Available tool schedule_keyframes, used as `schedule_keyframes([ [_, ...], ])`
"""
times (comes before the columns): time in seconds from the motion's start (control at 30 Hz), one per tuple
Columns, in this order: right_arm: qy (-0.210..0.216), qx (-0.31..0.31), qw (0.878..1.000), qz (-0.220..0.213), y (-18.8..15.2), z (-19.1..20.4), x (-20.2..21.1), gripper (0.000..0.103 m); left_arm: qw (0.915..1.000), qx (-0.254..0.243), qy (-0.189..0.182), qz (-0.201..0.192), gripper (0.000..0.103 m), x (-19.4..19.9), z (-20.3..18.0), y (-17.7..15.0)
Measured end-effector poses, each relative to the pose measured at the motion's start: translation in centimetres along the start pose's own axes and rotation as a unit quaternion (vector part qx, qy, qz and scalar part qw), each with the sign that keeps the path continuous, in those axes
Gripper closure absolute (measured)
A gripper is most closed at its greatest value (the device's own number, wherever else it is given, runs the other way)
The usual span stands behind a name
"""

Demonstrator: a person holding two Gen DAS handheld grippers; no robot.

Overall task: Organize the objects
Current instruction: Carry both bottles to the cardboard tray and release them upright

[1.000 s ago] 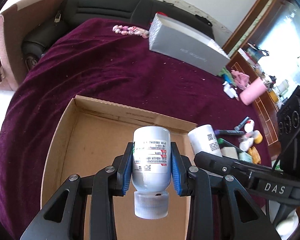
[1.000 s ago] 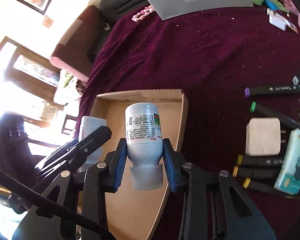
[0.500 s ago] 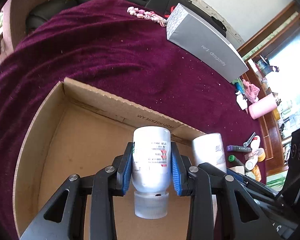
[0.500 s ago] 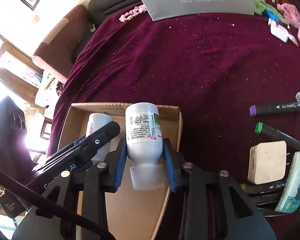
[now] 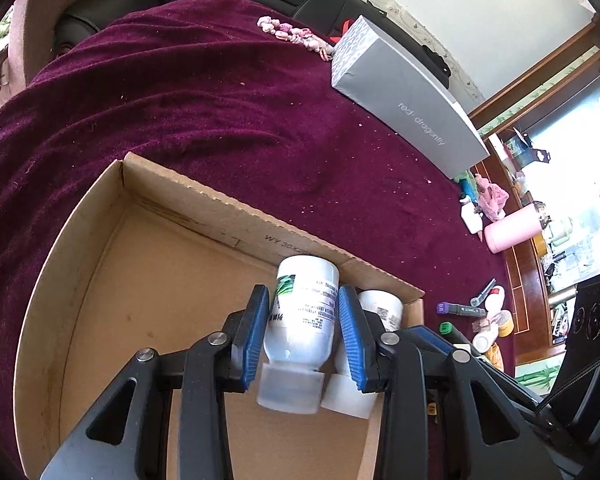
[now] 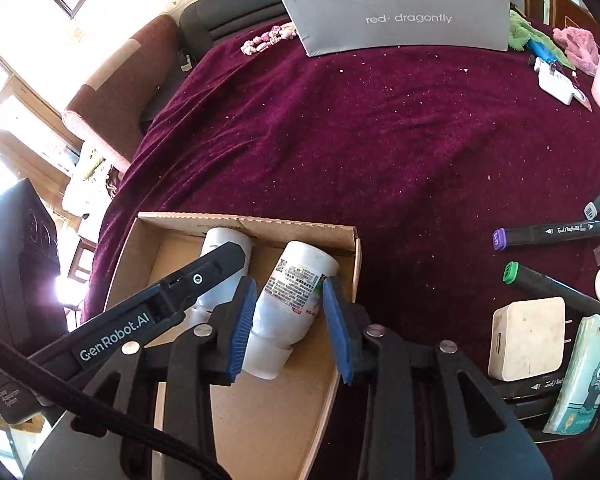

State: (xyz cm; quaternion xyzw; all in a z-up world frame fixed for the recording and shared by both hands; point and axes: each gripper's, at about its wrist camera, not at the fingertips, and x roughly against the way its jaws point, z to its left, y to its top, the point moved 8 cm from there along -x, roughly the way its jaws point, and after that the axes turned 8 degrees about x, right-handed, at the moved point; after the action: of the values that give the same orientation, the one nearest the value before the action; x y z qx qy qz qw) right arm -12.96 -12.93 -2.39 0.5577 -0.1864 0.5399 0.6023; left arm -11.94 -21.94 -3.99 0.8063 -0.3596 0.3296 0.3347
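Observation:
A shallow cardboard box lies on the purple cloth; it also shows in the right wrist view. Two white bottles lie in its far right corner. In the left wrist view my left gripper is open around one white bottle, with small gaps at both pads; the second bottle lies just right of it. In the right wrist view my right gripper is open around the tilted second bottle; the left gripper's finger covers the other bottle.
A grey "red dragonfly" box and a bead string lie at the far edge. Markers, a white charger, a tissue pack and small bottles lie right of the box. A pink cup lies farther right.
Both grippers lowered their bottles into the box's far right corner and opened. The bottles now lie tilted on the box floor, side by side.

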Motion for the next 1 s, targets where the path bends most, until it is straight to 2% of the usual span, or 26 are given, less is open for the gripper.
schedule_keyframes([
  [0.13,0.005,0.006,1.000,-0.017,0.2,0.3,1.2,0.069,0.9999,-0.005,0.002,-0.008,0.069,1.3,-0.6,-0.2],
  [0.17,0.005,0.008,1.000,-0.022,0.3,0.4,1.7,0.065,0.9999,-0.004,0.004,-0.011,0.065,1.8,-0.6,-0.3],
  [0.27,0.002,0.015,0.999,-0.039,0.2,0.5,3.3,0.057,0.9999,0.002,0.001,-0.015,0.063,3.4,-0.9,-0.7],
  [0.37,0.000,0.019,0.998,-0.053,-0.4,0.4,5.0,0.055,0.9998,-0.001,-0.002,-0.022,0.063,5.1,-1.4,-1.4],
  [0.5,0.007,0.012,0.998,-0.066,-1.7,-0.5,7.2,0.052,0.9992,-0.005,-0.020,-0.034,0.055,7.4,-2.5,-3.1],
  [0.7,0.007,-0.012,0.995,-0.096,-4.4,-3.6,11.0,0.047,0.9986,-0.026,-0.038,-0.027,0.055,8.8,-5.0,-6.4],
  [0.87,-0.005,-0.039,0.991,-0.125,-7.0,-7.8,14.7,0.047,0.9962,-0.072,-0.048,-0.011,0.054,8.3,-8.8,-9.8],
  [1.0,-0.018,-0.081,0.985,-0.150,-8.9,-12.2,17.3,0.037,0.9929,-0.110,-0.045,0.006,0.052,6.3,-11.9,-12.3],
])
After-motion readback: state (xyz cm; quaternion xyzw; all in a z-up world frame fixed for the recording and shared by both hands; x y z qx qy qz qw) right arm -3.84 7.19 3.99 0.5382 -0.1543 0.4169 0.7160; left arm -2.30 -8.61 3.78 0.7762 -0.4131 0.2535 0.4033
